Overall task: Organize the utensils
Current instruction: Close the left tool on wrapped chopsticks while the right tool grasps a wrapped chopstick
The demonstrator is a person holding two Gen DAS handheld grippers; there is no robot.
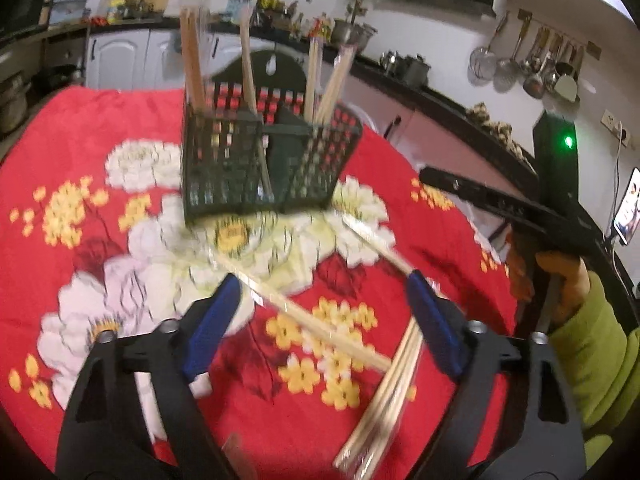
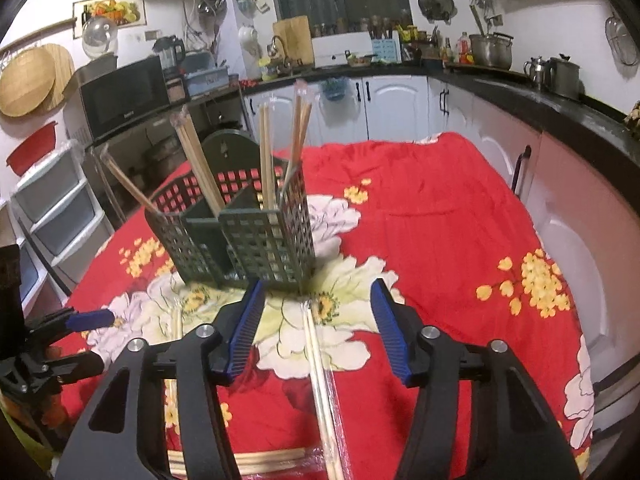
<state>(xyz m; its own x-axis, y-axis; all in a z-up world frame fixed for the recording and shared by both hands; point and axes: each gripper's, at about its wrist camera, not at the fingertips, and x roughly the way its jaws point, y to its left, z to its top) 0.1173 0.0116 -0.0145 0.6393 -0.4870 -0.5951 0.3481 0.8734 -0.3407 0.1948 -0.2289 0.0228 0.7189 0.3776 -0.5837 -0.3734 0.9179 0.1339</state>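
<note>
A dark green lattice utensil caddy (image 2: pixel 240 236) stands upright on the red floral cloth (image 2: pixel 440 220), split by a solid divider into compartments. 4 bundles of wrapped wooden chopsticks (image 2: pixel 266 152) stand in it, tips up, leaning outward. More wrapped chopsticks lie flat on the cloth: 1 pack (image 2: pixel 320 380) runs lengthwise between the right gripper (image 2: pixel 316 300) pads, untouched, jaws about half apart. The left gripper (image 1: pixel 324 292) is wide open above a diagonal pack (image 1: pixel 320 324), gripping nothing.
</note>
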